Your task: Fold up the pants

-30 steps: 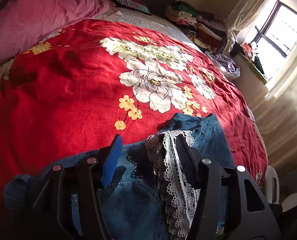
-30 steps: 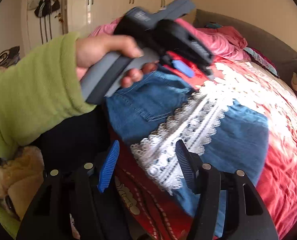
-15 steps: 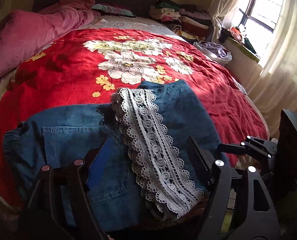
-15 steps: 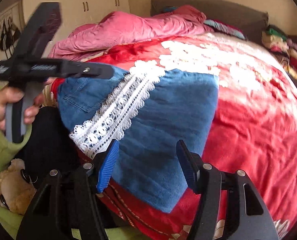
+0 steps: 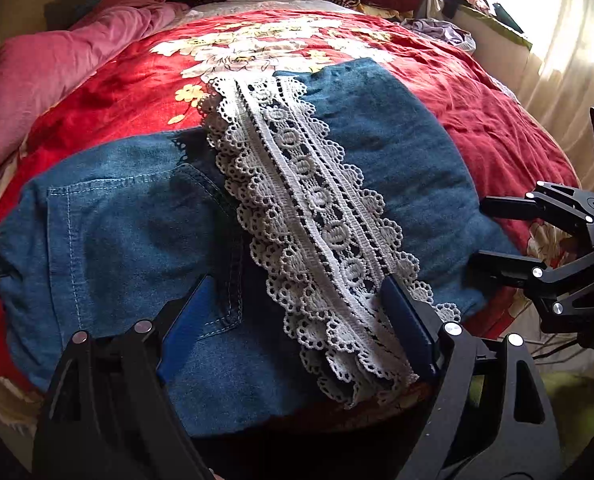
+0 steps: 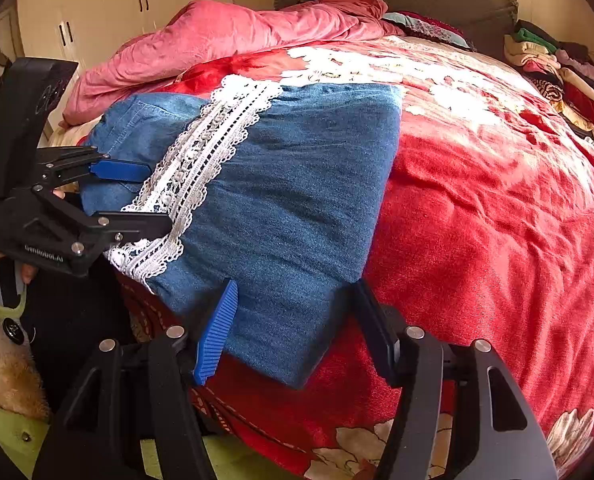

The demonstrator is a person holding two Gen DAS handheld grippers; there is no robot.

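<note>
The blue denim pants [image 5: 117, 232] lie folded on the red floral blanket [image 5: 497, 128], with a white lace trim [image 5: 309, 208] running across the top. My left gripper [image 5: 297, 316] hovers over their near edge. Its jaws are opening, and the lace and denim lie under the gap without the pads pressing. In the right wrist view the left gripper [image 6: 153, 198] sits at the lace end of the pants [image 6: 297, 184]. My right gripper [image 6: 295, 324] is open, with the pants' near corner lying between its fingers. It also shows at the right edge, right gripper [image 5: 509, 236].
A pink duvet [image 6: 237, 36] is bunched at the far left of the bed. A pile of folded clothes [image 6: 557, 64] lines the headboard side. A curtained window [image 5: 569, 40] is at the right, a wardrobe [image 6: 117, 8] behind, and a plush toy [image 6: 5, 372] by the bed's near edge.
The left gripper's jaws have widened away from the lace they were around. Both grippers came down and back to the pants' near edge. The pants now lie flat.
</note>
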